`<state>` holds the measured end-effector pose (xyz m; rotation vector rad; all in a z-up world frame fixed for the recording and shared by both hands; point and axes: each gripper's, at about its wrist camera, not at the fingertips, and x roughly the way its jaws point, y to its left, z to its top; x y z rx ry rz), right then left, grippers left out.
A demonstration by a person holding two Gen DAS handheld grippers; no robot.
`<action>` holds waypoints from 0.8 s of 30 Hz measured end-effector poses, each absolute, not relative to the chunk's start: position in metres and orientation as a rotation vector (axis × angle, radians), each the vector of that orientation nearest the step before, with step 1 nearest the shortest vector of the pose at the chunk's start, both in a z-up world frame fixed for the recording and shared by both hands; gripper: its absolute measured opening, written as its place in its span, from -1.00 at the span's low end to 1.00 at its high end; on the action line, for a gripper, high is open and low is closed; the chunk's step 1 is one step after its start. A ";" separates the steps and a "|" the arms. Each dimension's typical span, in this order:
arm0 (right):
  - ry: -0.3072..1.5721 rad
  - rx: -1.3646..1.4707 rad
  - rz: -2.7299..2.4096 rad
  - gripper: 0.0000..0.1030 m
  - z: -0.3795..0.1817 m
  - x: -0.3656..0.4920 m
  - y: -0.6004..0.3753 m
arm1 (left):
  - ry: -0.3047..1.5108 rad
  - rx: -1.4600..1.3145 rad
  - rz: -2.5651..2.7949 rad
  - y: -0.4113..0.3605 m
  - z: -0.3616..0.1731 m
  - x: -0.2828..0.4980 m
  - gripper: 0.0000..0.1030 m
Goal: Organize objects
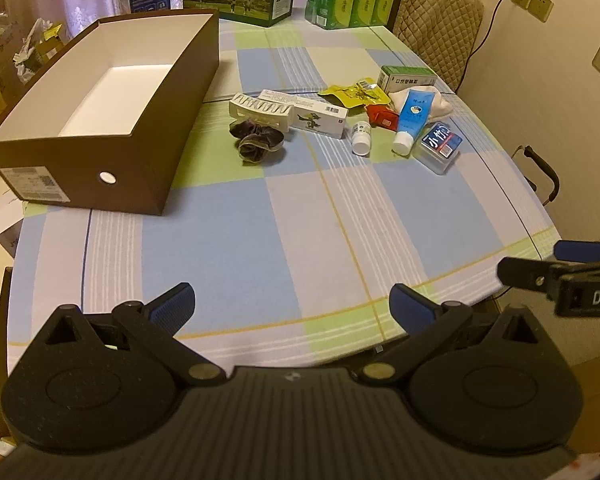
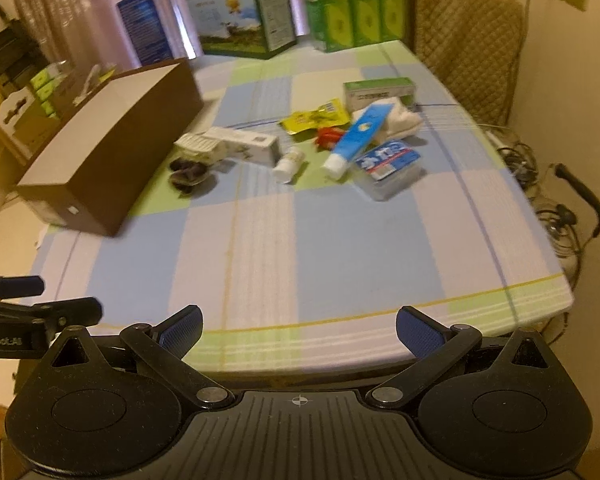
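1. Over the near edge of the checked worktop [image 1: 236,248] I hold both grippers above the cloth, touching none of the things.
2. My left gripper [image 1: 292,304] has its fingers spread wide, with nothing between them.
3. My right gripper [image 2: 299,328] is likewise wide apart and empty; its tip shows at the right edge of the left wrist view.
4. On the left side of the worktop stands the brown box [image 1: 100,92], open at the top, white inside, with nothing visible in it.
5. Right of the box lies the clutter: a dark scrunchie [image 1: 256,140] just beside a white clip [image 1: 260,114], a white carton [image 1: 320,118], a small white bottle [image 1: 361,138], a blue tube [image 1: 410,120], a clear floss box [image 1: 440,148], a yellow packet [image 1: 356,94], a red packet [image 1: 382,116] and a green-and-white carton [image 1: 406,78].
6. The right wrist view is blurred.
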<state>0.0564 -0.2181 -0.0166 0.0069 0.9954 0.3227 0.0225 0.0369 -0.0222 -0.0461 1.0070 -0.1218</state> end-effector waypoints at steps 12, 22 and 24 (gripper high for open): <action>0.988 0.015 0.293 0.87 -0.028 0.110 -0.236 | 1.013 -0.079 -0.044 0.042 -0.034 0.059 0.98; 1.003 0.078 0.241 0.63 -0.051 0.177 -0.257 | 1.016 -0.081 0.001 0.029 -0.046 0.108 0.98; 1.003 0.092 0.228 0.59 -0.055 0.190 -0.260 | 1.016 -0.080 0.007 0.026 -0.049 0.118 0.98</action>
